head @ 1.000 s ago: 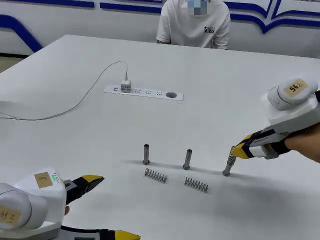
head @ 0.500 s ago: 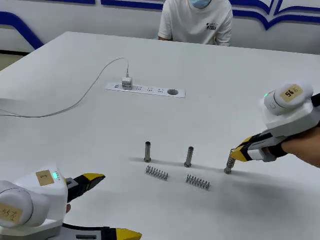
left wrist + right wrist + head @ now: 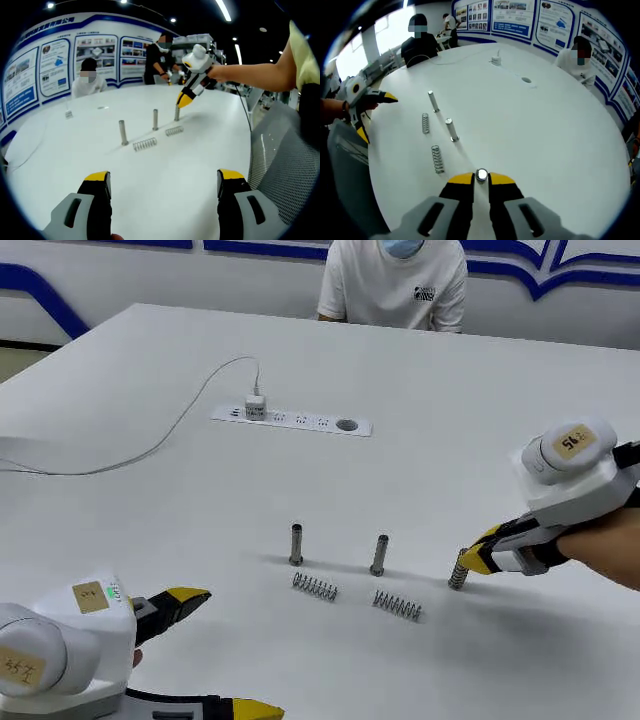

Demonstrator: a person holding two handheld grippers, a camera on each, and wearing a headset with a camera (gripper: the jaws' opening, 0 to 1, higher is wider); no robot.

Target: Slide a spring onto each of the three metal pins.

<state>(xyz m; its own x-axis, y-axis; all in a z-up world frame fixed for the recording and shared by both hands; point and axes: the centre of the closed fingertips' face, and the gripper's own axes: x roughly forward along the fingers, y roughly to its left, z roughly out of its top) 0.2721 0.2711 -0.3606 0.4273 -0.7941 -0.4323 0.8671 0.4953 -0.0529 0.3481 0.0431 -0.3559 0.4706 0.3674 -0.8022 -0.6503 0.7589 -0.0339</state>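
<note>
Right gripper [image 3: 478,560] – jaws clenched on third pin [image 3: 481,174], spring [image 3: 459,572] sat just below tips | left gripper [image 3: 164,176] – jaws released, two loose springs [image 3: 145,144] and bare pins [image 3: 123,132] lay well ahead.

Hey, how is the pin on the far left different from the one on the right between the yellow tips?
The right pin has a spring around it; the left pin is bare, with a loose spring lying beside it. The right pin sits between the right gripper's fingers; the left pin stands free. Both are metal pins standing on the white table.
</note>
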